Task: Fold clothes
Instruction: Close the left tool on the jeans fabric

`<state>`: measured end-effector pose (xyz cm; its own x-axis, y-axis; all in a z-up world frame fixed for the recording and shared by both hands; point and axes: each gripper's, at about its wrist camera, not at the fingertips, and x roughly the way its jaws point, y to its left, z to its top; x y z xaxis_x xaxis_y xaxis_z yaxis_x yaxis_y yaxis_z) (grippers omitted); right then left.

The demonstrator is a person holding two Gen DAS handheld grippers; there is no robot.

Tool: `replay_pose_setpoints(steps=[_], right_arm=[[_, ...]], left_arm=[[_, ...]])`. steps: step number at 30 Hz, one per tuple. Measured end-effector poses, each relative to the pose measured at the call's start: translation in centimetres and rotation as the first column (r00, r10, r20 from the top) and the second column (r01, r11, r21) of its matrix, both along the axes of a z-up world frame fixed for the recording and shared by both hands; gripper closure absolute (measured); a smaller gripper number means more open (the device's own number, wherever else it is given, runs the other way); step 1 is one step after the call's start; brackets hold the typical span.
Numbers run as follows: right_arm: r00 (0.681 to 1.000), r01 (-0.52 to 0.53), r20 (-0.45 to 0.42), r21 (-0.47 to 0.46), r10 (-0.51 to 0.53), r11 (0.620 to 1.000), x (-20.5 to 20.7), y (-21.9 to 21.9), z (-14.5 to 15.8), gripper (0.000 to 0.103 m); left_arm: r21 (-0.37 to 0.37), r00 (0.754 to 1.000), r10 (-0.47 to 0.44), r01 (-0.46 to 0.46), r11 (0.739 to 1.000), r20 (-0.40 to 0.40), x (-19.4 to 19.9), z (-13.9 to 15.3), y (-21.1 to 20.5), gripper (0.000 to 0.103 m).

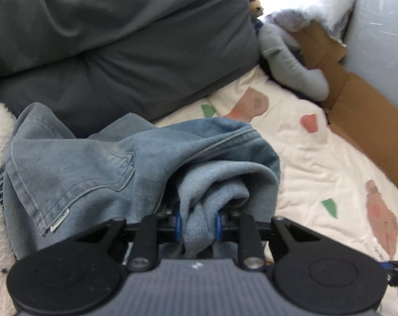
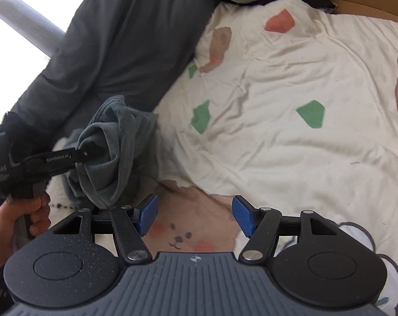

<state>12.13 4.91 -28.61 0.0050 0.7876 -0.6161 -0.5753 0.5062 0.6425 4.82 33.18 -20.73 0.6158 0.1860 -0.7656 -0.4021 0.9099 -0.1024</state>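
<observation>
Near the cream patterned bedsheet's [image 2: 277, 84] left edge, left gripper [image 1: 197, 222] clamps bunched, apparently unfolded blue denim garment [image 1: 99, 163]; right gripper [image 2: 193, 217] gapes empty.

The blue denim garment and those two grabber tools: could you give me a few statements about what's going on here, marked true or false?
1. The left gripper has its jaws shut on the denim garment. True.
2. The right gripper is also clamping the garment. False: its jaws stand open over the patterned bedsheet, holding nothing.
3. The garment lies flat and neatly folded. False: it hangs bunched from the left gripper.
4. A dark grey duvet lies beside the bedsheet. True.
5. A hand holds the left gripper's handle. True.
</observation>
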Motion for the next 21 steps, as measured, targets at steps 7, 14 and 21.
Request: replay_pose_setpoints(steps=[7, 14, 21], right_arm=[[1.000, -0.015, -0.018, 0.077, 0.017, 0.997, -0.2, 0.7, 2.1, 0.037], [0.994, -0.078, -0.067, 0.165, 0.090, 0.983, -1.1, 1.6, 3.6, 0.035], [0.980, -0.167, -0.081, 0.180, 0.183, 0.969, -3.2, 3.1, 4.0, 0.029]], left_arm=[[-0.031, 0.999, -0.037, 0.038, 0.999, 0.030, -1.8, 2.2, -1.5, 0.080], [-0.078, 0.994, -0.081, 0.087, 0.993, 0.078, -3.4, 4.2, -3.6, 0.081], [-0.127, 0.986, -0.129, 0.141, 0.982, 0.104, -4.1, 5.1, -6.0, 0.081]])
